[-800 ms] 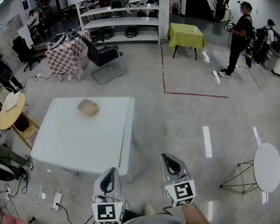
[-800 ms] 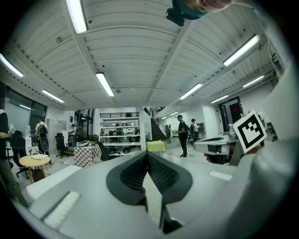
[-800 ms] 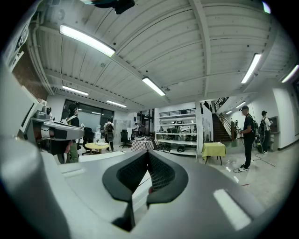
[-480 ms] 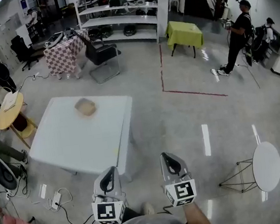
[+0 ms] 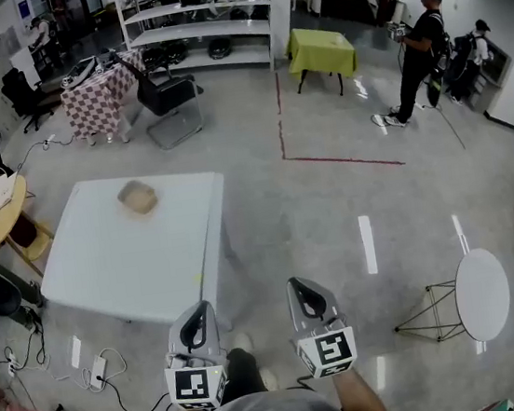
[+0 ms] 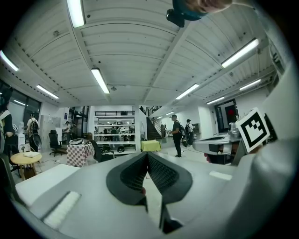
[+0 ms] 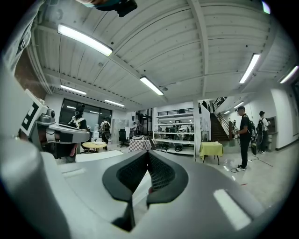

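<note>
Left gripper: held low in front of the person, jaws pressed together with nothing between them, over the floor near the white table's near right corner.
Right gripper: just beside the left one, jaws likewise closed tip to tip and empty (its own view looks level across the hall).
White table: ahead and left of both grippers, touched by neither.
Tan lump: lies on the table's far part, well apart from both grippers; too small to identify.
Around: round wooden table at left, small round white table at right, green-covered table and a person in black farther off.
</note>
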Motion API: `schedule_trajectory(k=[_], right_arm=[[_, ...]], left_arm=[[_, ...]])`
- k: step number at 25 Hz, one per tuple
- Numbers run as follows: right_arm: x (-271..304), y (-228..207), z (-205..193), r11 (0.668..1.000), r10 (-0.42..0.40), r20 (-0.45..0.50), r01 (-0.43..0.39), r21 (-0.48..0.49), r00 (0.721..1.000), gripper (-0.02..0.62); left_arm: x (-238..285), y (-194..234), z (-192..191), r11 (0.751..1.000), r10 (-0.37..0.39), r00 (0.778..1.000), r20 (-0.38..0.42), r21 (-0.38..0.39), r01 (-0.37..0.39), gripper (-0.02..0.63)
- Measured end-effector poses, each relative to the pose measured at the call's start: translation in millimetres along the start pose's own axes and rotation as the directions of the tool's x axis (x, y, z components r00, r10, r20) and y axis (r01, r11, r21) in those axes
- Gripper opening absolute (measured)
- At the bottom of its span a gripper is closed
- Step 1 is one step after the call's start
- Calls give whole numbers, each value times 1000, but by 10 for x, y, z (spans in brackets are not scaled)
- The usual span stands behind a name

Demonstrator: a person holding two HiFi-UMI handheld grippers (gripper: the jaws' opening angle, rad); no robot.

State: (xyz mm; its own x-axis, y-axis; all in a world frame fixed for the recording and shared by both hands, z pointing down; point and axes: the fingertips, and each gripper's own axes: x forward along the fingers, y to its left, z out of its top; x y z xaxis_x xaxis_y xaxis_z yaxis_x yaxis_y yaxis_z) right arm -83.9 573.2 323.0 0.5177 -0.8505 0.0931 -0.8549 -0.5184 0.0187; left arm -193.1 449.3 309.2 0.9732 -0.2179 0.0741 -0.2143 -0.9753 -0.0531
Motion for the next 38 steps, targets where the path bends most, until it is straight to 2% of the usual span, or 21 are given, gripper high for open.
schedule_trajectory(k=[9,18,22,29,38], right_arm=[[526,-265,-126,1000,-10,-22,11,9,1000,3],[1571,-571,-48,1000,29,-56,-29,-3,998,3],[2009,-710,56,999,50,-62,-51,-6,997,3],[2704,-781,97,992,123,-71,-125,-17,990,3],[3401,-609,112,972,233,-81,-235,-24,969,3]], left_arm=[[631,176,-87,1000,-28,999,-16,-3,28,12],[1631,611,-115,999,-26,998,-52,-33,24,12],[2020,799,-9,999,-16,999,-51,-42,13,12],[2428,1206,-60,996,59,996,-61,-66,-63,12],[2674,1739,-138,981,172,982,-74,-82,-178,11]])
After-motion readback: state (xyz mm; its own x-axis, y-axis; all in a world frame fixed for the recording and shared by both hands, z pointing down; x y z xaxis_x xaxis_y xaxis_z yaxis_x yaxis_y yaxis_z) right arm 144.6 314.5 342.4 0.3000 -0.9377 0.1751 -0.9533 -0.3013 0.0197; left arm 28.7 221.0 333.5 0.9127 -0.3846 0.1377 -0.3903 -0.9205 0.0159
